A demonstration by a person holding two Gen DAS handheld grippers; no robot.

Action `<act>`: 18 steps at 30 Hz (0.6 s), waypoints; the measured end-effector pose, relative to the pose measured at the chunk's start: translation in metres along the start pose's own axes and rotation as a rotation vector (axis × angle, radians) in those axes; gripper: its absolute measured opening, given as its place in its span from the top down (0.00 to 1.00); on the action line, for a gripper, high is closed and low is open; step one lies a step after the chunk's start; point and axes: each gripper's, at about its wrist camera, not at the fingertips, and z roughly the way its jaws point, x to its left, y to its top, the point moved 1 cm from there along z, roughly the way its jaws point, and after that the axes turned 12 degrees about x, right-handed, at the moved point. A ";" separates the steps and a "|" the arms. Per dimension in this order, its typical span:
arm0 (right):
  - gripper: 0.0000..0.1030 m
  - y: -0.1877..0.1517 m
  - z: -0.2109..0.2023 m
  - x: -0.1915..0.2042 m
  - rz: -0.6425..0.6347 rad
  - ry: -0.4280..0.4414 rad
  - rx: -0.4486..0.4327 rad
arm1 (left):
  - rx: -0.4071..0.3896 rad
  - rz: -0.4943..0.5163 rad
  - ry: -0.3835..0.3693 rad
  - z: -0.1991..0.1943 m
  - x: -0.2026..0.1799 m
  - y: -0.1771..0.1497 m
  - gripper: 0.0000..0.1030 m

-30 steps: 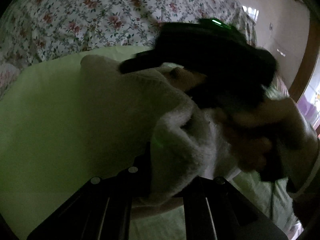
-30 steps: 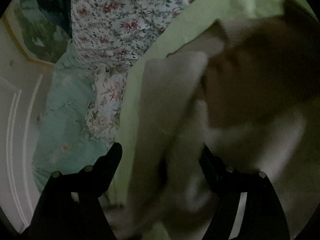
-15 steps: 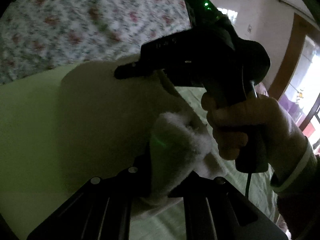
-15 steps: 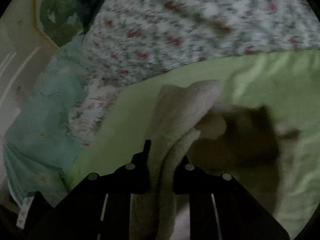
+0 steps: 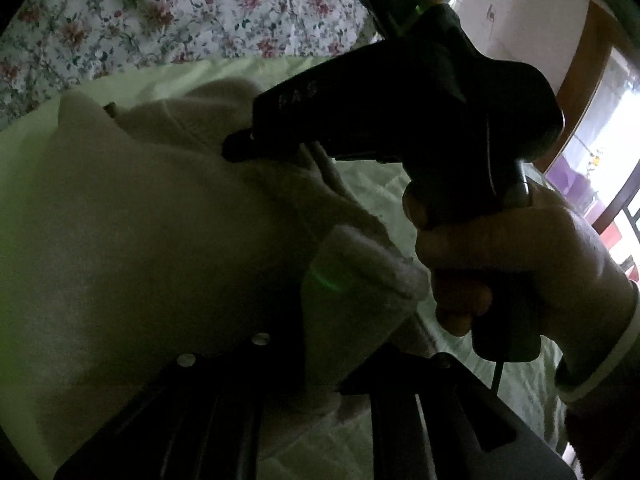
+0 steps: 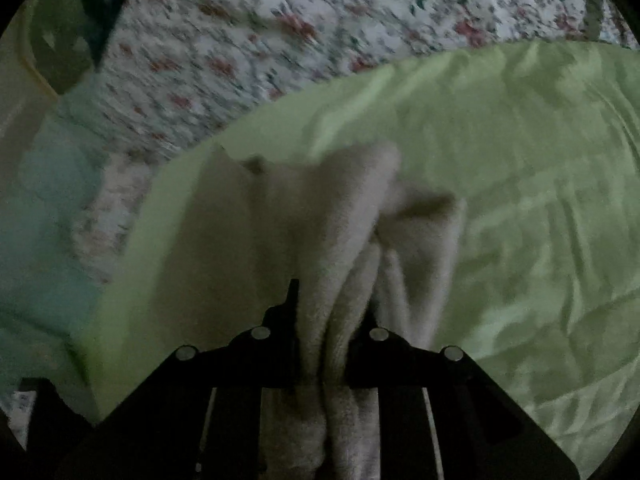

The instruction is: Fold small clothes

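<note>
A small cream fuzzy garment [image 5: 160, 220] lies on a light green sheet [image 5: 32, 184]. In the left wrist view my left gripper [image 5: 340, 340] pinches a thick fold of its near edge; its jaws are opening slightly with the fabric still between them. My right gripper [image 5: 240, 148], held by a hand [image 5: 500, 248], grips the garment's far side. The right wrist view has the right gripper [image 6: 332, 320] shut on a bunched fold of the garment [image 6: 320, 208], which trails forward over the green sheet [image 6: 520, 160].
A floral quilt [image 6: 280, 20] covers the bed beyond the green sheet. Teal fabric [image 6: 48, 220] lies to the left of it in the right wrist view. A wooden door frame [image 5: 576, 80] and a bright window stand at the right of the left wrist view.
The right gripper went from wide open around the garment to shut on a fold. Both grippers shifted sideways with the garment, and the right one now sits higher in the left wrist view.
</note>
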 end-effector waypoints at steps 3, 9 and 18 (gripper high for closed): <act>0.81 -0.008 -0.004 -0.002 0.004 -0.021 -0.021 | 0.010 0.025 -0.029 -0.005 -0.006 -0.005 0.70; 0.70 -0.028 -0.028 -0.003 0.044 -0.109 -0.080 | 0.000 0.034 -0.080 -0.040 -0.003 -0.033 0.31; 0.27 -0.072 -0.056 -0.001 0.126 -0.005 -0.125 | -0.069 -0.117 -0.097 -0.109 0.063 -0.070 0.16</act>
